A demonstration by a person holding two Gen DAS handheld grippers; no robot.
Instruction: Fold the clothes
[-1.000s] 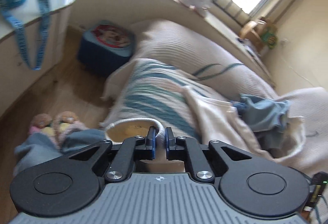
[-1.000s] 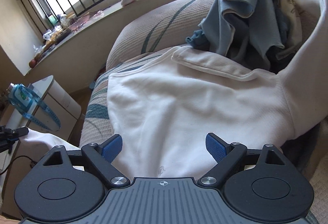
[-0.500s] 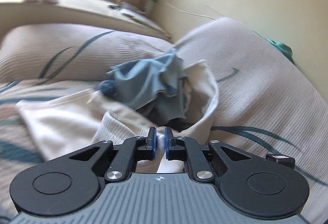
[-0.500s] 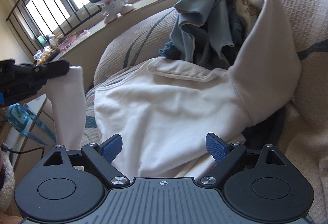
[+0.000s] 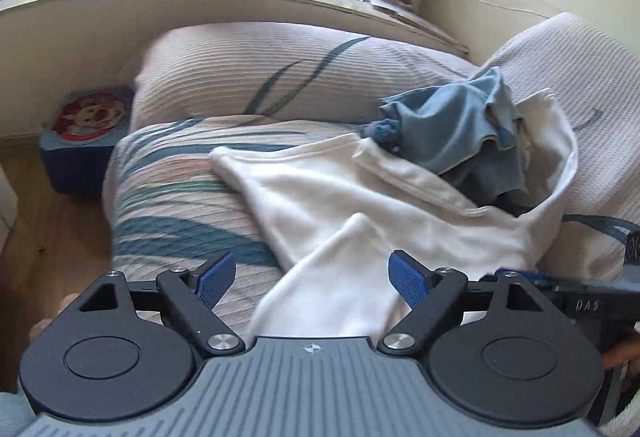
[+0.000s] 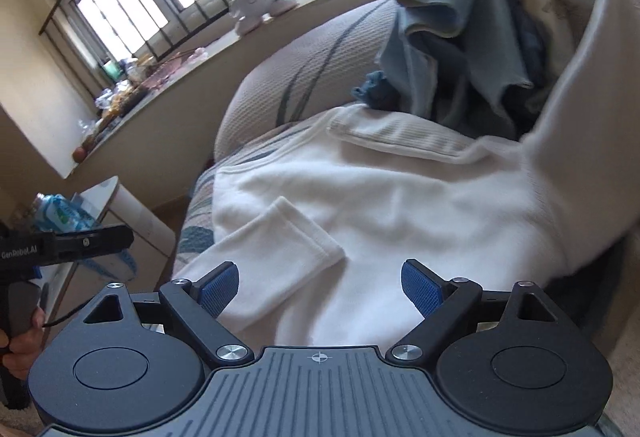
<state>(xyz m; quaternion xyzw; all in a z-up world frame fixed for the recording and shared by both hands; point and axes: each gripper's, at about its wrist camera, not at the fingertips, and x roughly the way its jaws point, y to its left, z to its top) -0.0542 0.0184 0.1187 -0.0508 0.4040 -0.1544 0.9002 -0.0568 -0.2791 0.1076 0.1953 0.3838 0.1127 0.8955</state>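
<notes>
Sweater (image 6: 400, 205), white, lies spread on the sofa seat (image 5: 168, 189), one sleeve (image 6: 276, 241) folded across its body. Left gripper (image 5: 312, 273) and right gripper (image 6: 320, 285) both gape wide, empty, just short of its near edge; which is nearer is probably the right.

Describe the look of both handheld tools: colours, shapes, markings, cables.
Both match: the left tool and right tool have black linkage arms on round black discs, blue ribbed finger pads, silver pivot screws and a grey ribbed body with a crosshair mark. In the right wrist view, the left tool's side reads GenRobot.AI, with a black cable below.
</notes>
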